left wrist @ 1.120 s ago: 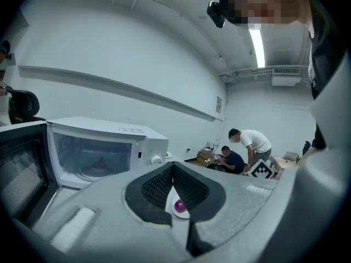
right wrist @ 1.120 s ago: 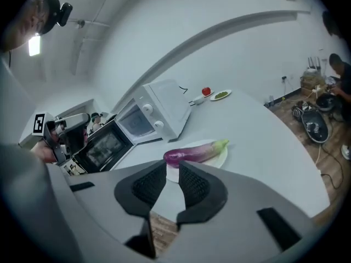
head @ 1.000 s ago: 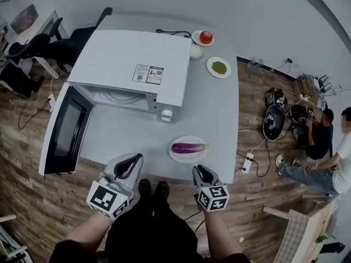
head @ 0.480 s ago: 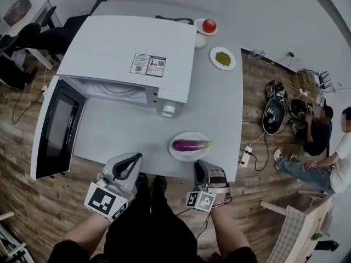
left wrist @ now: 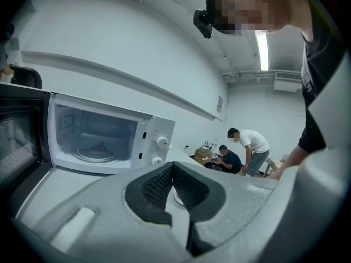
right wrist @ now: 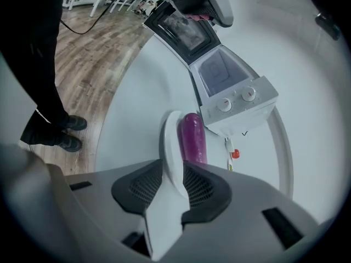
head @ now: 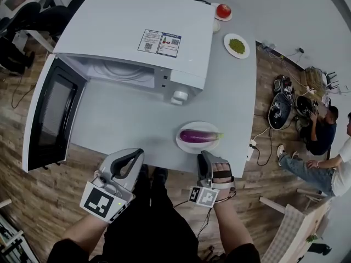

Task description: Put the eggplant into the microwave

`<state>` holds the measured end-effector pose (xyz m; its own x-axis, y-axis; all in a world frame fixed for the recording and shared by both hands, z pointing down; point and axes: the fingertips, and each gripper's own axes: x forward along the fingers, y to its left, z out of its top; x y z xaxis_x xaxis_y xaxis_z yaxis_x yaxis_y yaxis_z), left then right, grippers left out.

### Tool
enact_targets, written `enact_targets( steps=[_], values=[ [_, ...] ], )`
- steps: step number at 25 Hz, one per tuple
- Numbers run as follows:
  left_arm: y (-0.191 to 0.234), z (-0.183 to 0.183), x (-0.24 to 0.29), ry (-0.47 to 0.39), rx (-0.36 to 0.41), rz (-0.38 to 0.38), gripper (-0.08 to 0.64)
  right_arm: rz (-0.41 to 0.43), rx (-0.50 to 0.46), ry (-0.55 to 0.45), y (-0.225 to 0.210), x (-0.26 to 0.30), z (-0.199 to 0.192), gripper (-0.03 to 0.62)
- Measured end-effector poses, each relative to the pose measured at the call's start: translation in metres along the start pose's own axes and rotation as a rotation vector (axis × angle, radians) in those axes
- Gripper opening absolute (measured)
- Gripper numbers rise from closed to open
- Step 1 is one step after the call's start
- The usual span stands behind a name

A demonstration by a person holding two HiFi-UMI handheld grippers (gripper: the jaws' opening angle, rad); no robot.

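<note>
**Hovering at the table edge, eggplant on its plate**

Head view:
- The eggplant (head: 198, 136) lies flat on a white plate (head: 179, 140). Its long axis runs 9-to-3 and the green stem end points to 3 o'clock.
- The plate sits on the grey table (head: 131, 127), close to the 6 o'clock edge and not far from the 3 o'clock edge.
- The right gripper (head: 205, 156) is at the plate's 6 o'clock, just off the table edge. Its jaws have just been opening and now stand wide. The plate rim lines up with the gap, but the pads aren't pressing on it.
- The left gripper (head: 137, 153) is at the plate's 8 o'clock, also off the edge, with its tips together and nothing held.
- The microwave (head: 131, 32) is at the plate's 11 o'clock. Its door (head: 52, 114) is swung out toward 9.
- The cavity (head: 118, 70) faces 6 o'clock, with bare tabletop in front of it.
- The knob (head: 178, 96) corner is the microwave part nearest the plate.
- A tomato on a plate (head: 222, 11) and a plate of green stuff (head: 236, 45) sit well apart from the eggplant at 12–1 o'clock.
</note>
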<state>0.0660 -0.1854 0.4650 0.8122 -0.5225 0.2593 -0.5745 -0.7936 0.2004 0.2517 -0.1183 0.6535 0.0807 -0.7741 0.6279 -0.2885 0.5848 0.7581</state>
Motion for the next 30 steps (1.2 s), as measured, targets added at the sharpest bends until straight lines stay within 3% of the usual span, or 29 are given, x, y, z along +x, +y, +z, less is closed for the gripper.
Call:
enact_targets(
  steps=[14, 22, 30],
  values=[
    [-0.001, -0.041, 0.007, 0.071, -0.006, 0.042, 0.008, -0.085, -0.021, 0.011, -0.006, 0.011, 0.003, 0.124],
    [-0.018, -0.068, 0.032, 0.055, 0.114, 0.078, 0.008, -0.155, -0.034, 0.008, -0.001, 0.016, 0.004, 0.049],
    [-0.028, -0.080, 0.037, 0.056, 0.113, 0.094, 0.008, -0.194, -0.065, 0.016, -0.002, 0.019, 0.004, 0.046]
  ],
)
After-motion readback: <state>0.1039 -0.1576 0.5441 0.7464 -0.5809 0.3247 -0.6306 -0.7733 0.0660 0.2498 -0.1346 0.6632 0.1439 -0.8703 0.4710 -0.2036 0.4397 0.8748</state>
